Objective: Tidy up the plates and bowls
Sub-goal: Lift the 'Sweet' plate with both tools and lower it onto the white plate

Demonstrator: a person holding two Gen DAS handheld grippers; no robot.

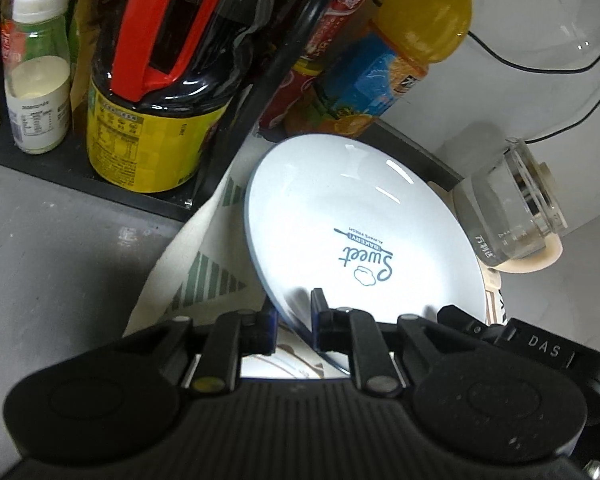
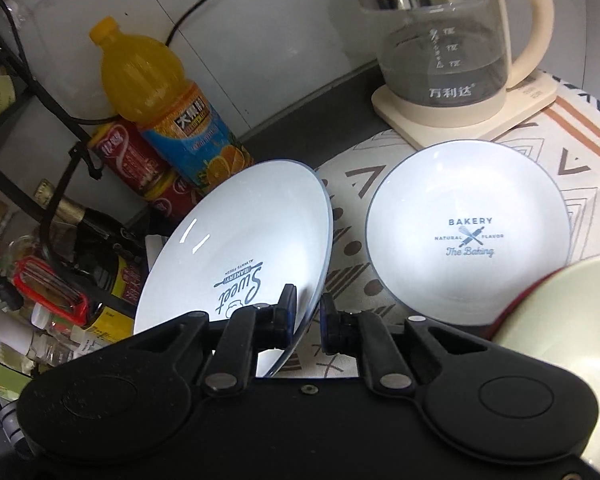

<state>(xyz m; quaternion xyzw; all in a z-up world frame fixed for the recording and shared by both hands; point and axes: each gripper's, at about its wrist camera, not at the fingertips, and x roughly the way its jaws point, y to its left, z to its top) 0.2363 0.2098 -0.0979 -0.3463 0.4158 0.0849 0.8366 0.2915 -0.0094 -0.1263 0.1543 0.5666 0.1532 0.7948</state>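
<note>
My left gripper (image 1: 294, 316) is shut on the near rim of a white "Sweet" plate (image 1: 360, 216), which is tilted up off the patterned cloth (image 1: 204, 264). My right gripper (image 2: 306, 312) is shut on the rim of a like "Sweet" plate (image 2: 240, 248), tilted up on its edge. A second white plate marked "Bakery" (image 2: 468, 236) lies flat on the cloth (image 2: 580, 152) to the right of it. A cream bowl with a red outside (image 2: 572, 320) fills the right edge, close to the right gripper. I cannot tell whether both grippers hold the same plate.
A black rack (image 1: 100, 176) holds a soy sauce jug (image 1: 156, 120) and a white bottle (image 1: 40, 72). An orange juice bottle (image 2: 168, 104), red cans (image 2: 132, 160) and a glass kettle (image 2: 444, 40) on its cream base stand at the back by the wall.
</note>
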